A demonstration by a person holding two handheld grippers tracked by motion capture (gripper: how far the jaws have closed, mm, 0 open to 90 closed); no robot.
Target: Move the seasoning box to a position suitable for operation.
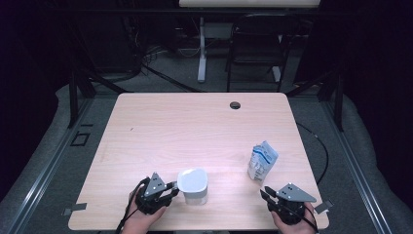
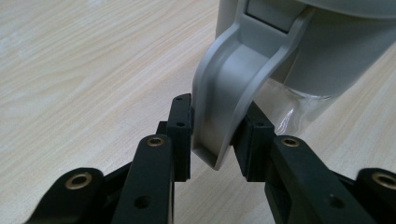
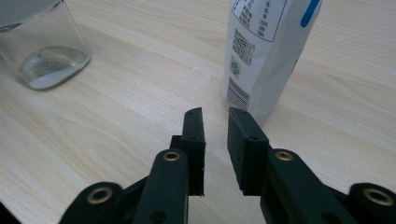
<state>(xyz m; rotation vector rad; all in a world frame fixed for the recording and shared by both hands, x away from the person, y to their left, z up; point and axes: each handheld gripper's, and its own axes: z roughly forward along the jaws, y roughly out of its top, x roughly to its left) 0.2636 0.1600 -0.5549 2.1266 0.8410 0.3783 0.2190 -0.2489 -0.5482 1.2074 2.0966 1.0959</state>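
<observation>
**High view: jug held at the left, pouch just ahead of the right jaws**

High view first, nearest edge of the table (image 1: 146,122): the left gripper (image 1: 171,187) sits at the front, its jaws pointing right onto the grey-lidded jug (image 1: 193,186). In the left gripper view the pads (image 2: 181,135) press on either side of the jug's handle (image 2: 229,93) — a firm pinch, jaws about half closed around it. The clear lower body of the jug shows a little white powder at the bottom in the right gripper view (image 3: 46,70).

The right gripper (image 1: 267,191) rests at the front right corner, its jaws narrowed to a small gap with nothing between them. The pouch (image 1: 262,161) stands upright just beyond its tips — long axis vertical, ahead and slightly right of the jaws in the right gripper view (image 3: 266,51). The right hand is clearly the nearer one; I judge the jaws would need to widen before taking the pouch.
</observation>
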